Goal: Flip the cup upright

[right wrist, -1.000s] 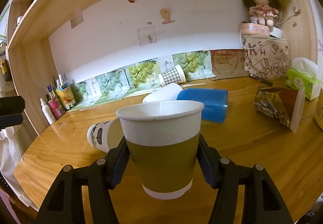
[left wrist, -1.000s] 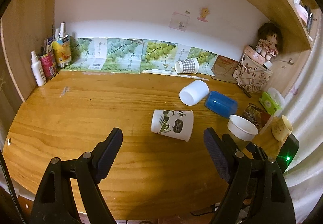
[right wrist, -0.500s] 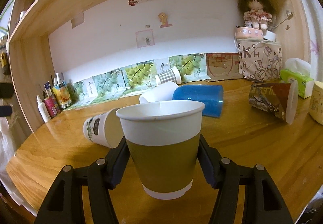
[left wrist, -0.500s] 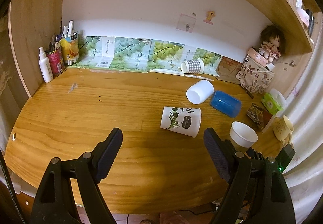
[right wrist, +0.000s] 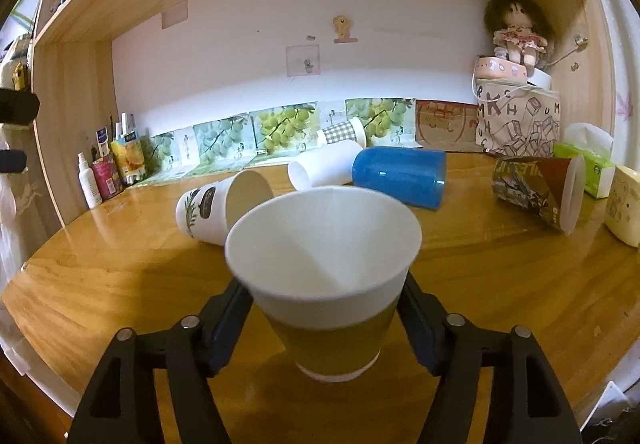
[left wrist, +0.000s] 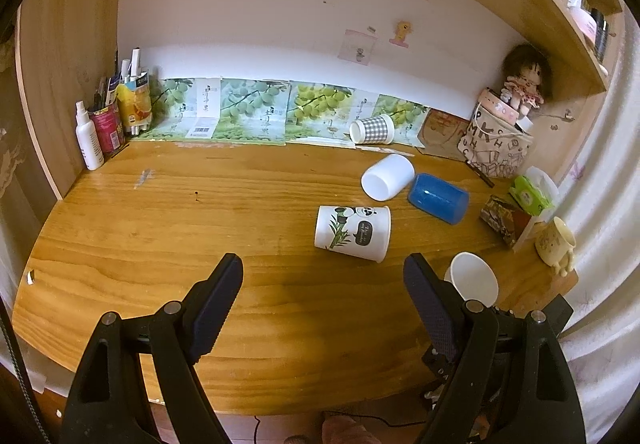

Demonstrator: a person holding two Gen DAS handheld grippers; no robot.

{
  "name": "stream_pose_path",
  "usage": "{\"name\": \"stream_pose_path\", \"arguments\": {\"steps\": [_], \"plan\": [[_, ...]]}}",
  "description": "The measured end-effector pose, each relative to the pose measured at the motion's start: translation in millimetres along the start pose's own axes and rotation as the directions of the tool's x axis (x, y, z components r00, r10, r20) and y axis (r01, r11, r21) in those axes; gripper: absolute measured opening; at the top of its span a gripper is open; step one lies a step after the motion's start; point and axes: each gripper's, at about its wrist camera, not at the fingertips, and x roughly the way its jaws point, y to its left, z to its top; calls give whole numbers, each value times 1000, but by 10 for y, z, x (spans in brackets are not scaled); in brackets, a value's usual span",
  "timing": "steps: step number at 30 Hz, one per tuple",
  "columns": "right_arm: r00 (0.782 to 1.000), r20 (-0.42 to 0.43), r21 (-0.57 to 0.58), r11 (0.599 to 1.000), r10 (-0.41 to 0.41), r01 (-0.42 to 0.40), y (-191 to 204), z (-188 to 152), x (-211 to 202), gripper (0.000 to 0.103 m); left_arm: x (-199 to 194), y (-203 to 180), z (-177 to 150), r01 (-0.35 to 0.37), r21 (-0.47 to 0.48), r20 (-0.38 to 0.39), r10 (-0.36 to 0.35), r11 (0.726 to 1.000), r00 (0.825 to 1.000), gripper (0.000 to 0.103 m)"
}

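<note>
An olive-and-white paper cup (right wrist: 328, 292) stands upright on the wooden desk (right wrist: 500, 284), mouth up, between the fingers of my right gripper (right wrist: 324, 320). A small gap shows between each finger and the cup, so the jaws stand open. The cup's white mouth also shows in the left wrist view (left wrist: 474, 278), beside my left gripper's right finger. My left gripper (left wrist: 322, 284) is open and empty, raised above the desk's front part. A panda-print cup (left wrist: 352, 232) lies on its side just beyond it.
A white cup (left wrist: 387, 176), a blue cup (left wrist: 439, 197), a checked cup (left wrist: 372, 129) and a dark printed cup (right wrist: 538, 189) lie on their sides. A yellow mug (left wrist: 555, 245), tissue pack (left wrist: 532, 195), patterned bag (left wrist: 496, 147) and doll stand right. Bottles (left wrist: 89, 137) stand back left.
My right gripper has risen and tilted down, so I now see into the cup, and its fingers have eased off the cup's sides. My left gripper has pulled back and up.
</note>
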Motion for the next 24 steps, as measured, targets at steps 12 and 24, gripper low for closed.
{"name": "stream_pose_path", "arguments": {"steps": [12,24], "plan": [[990,-141,63,998,22,-13,-13,-90,-354,81,-100,-155,-113,11,-10,-56,-11,1000,998,85],[961,-269,145,989,69,-30,-240,348,-1058,87,-339,-502,-159,-79,-60,-130,70,995,989,85]]}}
